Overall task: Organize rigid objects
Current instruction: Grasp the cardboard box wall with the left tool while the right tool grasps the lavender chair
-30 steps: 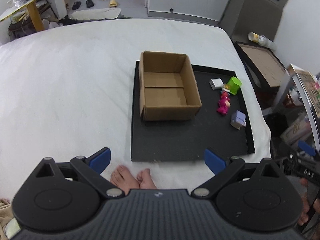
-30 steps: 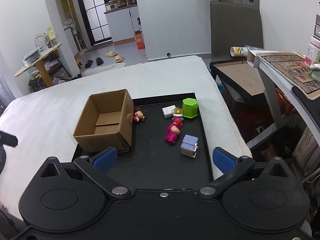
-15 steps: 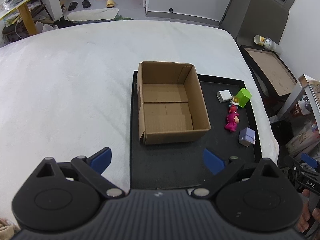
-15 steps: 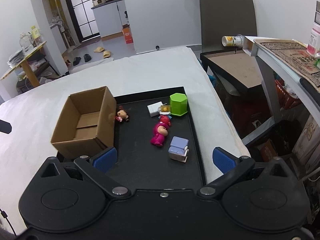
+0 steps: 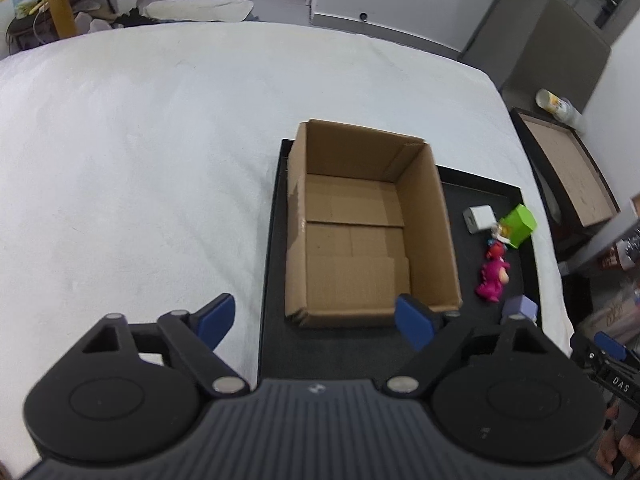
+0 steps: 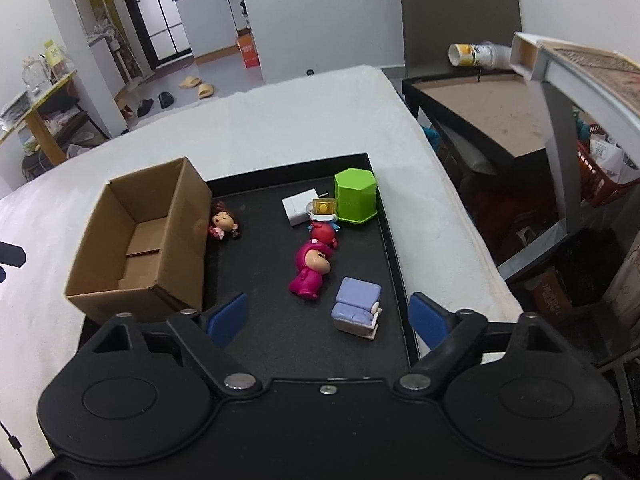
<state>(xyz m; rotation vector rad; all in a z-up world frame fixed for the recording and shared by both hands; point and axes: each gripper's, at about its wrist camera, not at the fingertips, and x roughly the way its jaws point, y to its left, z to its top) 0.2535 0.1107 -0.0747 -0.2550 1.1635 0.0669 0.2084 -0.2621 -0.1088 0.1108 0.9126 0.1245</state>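
Nothing sits in the cardboard box (image 5: 356, 236) yet, and as I close both my left gripper (image 5: 316, 320) and right gripper (image 6: 326, 320), fingers empty, every toy (image 6: 314, 270) remains loose along the right side of the black tray (image 6: 276, 332) on the bed (image 5: 140, 160).

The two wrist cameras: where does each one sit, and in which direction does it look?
Left wrist: sits behind the left gripper, looks steeply down at the empty cardboard box; a hand shows bottom right.
Right wrist: sits behind the right gripper, looks down at the toys, nearest the lilac toy; no body part shows.
Shared: box, black tray, pink figure, green container; both grippers closing on nothing.
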